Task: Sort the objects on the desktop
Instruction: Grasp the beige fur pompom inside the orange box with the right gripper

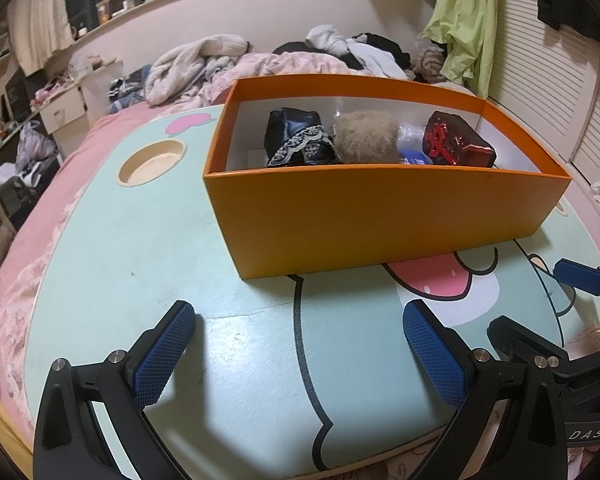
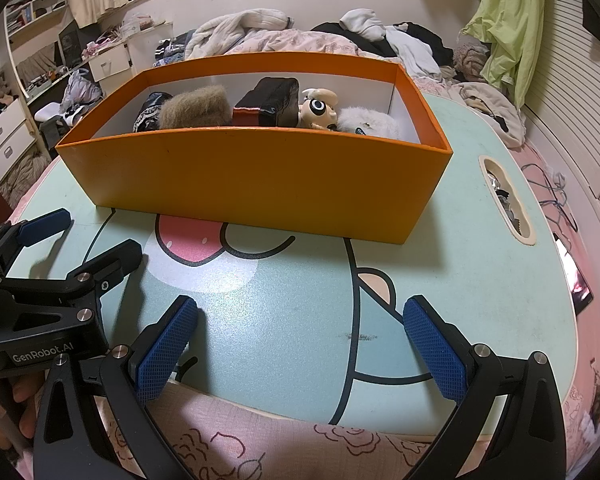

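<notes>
The left tongs stood wide apart with nothing between their blue pads, tilted down over the near part of the desk. The right tongs were just as wide and empty, over the desk's near edge. Each pair showed at the edge of the other's view; the body of the left pair carried the white lettering "GenRobot.AI", and the letters "DAS" could be read on the right pair's body, the rest cut off.

The desk was a pale green lap board printed with a cartoon face, resting on a pink bed cover. On its far half sat an orange box with white inner walls, well apart from both tongs. Inside it lay the sorted things: a black pouch with lace trim, a tan furry piece touching it, a dark block with red markings, a small big-eyed figure and a white fluffy item at the right end. A round cup recess lay left of the box. No writing on the box could be read.
</notes>
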`<state>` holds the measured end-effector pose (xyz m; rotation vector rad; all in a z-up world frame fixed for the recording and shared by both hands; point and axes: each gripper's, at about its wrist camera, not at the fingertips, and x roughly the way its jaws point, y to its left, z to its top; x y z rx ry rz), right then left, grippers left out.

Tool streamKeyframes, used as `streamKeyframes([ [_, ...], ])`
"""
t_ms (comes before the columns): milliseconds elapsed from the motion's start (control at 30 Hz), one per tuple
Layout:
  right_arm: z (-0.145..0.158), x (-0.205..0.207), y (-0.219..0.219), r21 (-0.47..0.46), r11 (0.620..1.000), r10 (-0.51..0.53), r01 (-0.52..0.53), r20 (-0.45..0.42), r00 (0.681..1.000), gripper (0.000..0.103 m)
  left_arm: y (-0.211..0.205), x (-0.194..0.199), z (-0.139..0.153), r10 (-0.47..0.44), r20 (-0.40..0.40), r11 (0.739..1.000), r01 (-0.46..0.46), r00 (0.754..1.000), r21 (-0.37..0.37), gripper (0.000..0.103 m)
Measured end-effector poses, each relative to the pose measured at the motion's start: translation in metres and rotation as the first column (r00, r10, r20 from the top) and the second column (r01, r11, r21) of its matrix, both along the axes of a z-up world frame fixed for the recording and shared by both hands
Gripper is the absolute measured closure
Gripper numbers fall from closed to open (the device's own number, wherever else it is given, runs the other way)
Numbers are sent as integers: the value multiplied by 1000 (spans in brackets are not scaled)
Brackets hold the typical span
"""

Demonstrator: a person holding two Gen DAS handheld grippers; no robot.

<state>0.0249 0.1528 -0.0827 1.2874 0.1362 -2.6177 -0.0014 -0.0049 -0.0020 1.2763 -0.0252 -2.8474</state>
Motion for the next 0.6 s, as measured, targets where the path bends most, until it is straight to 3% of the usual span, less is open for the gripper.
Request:
streamKeyframes([
  [200,12,14,5,-24,1000,7,-7,-6,1000,3,-4,2,1,8,-2,1000,-8,1000,2,0],
  [233,15,19,6,-66,998,21,-22,-17,1000,8,-4,2,1,9,-3,1000,-9,1000,2,0],
  [300,23,24,7,-165,983,67,-77,-62,996,38,-10,0,4,16,-8,1000,-16,1000,3,0],
  [400,44,29,4,-250,959,97,-135,-159,982,55,-10,-1,5,19,-8,1000,-19,1000,1,0],
  [500,69,15,-12,-272,944,137,-188,-194,971,56,-10,0,6,19,-9,1000,-19,1000,2,0],
  [600,86,-24,-35,-297,935,163,-195,-130,978,56,-10,0,5,19,-9,1000,-19,1000,1,0],
])
